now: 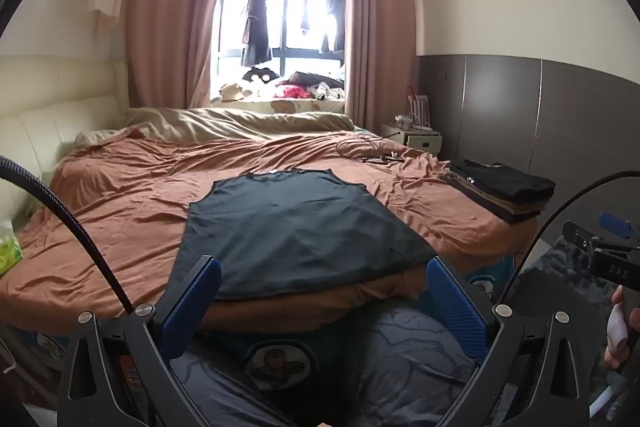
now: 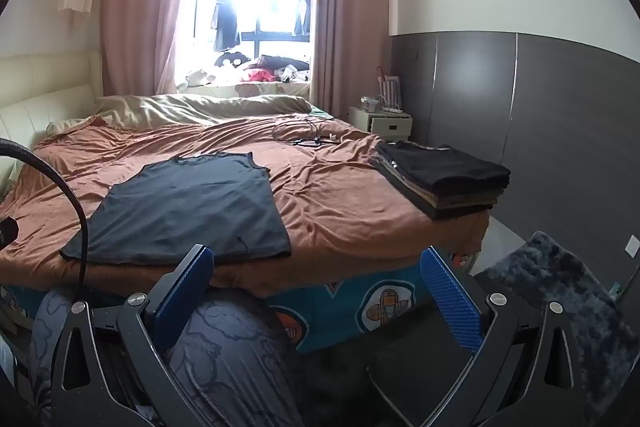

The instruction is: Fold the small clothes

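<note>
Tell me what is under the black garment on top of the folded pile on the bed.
Under the black folded garment lie brown and dark folded layers, resting on the orange bedsheet. Only their edges show; what garments they are stays covered.

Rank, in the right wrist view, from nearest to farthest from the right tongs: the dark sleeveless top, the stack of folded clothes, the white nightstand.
1. Dark sleeveless top: spread flat on the bed's near edge, left of the open right tongs.
2. Stack of folded clothes: bed's right corner, farther back.
3. White nightstand: beyond the bed, against the right wall.
</note>
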Tool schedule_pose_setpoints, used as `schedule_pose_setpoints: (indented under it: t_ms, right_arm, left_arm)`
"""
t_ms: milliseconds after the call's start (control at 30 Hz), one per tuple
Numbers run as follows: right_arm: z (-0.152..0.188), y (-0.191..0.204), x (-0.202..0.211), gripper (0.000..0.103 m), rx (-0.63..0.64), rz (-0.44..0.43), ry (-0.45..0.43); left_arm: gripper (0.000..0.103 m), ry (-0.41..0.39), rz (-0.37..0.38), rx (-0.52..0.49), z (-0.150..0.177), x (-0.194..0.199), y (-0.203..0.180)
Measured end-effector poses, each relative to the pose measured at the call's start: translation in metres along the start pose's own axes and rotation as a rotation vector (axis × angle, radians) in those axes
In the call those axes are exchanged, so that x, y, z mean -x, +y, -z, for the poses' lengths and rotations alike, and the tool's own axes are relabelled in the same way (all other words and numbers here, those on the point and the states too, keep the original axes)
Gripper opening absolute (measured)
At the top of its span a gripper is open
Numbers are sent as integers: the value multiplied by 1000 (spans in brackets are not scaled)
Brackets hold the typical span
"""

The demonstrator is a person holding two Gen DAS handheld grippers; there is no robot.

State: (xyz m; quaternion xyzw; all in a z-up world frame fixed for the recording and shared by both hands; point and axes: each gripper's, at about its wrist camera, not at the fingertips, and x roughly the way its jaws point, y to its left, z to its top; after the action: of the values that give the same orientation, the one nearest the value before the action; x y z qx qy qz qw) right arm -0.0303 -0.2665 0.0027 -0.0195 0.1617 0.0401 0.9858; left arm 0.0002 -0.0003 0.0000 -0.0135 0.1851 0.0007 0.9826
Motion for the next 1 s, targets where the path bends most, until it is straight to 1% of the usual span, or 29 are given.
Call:
schedule_pose_setpoints:
  t_ms: [233,267,467,533,1000]
  right_arm:
    - [0,0,3,103,4,2,-6]
    - [-1,-1,0,103,3,1,-3]
    - [-1,2,0,103,17,4,-7]
    - [-1,2,1,103,17,4,-9]
    - [-2,0,2,103,20,5,-17]
  left_arm:
    - [103,-12,2,-19,1,4,-10]
    - [103,-6,13,-3,6,2,-6]
    - [103,-15,16,0,3,5,-11]
    - [103,-15,30,8,-1,11,2]
    - [103,-23,28,5,-2,11,1]
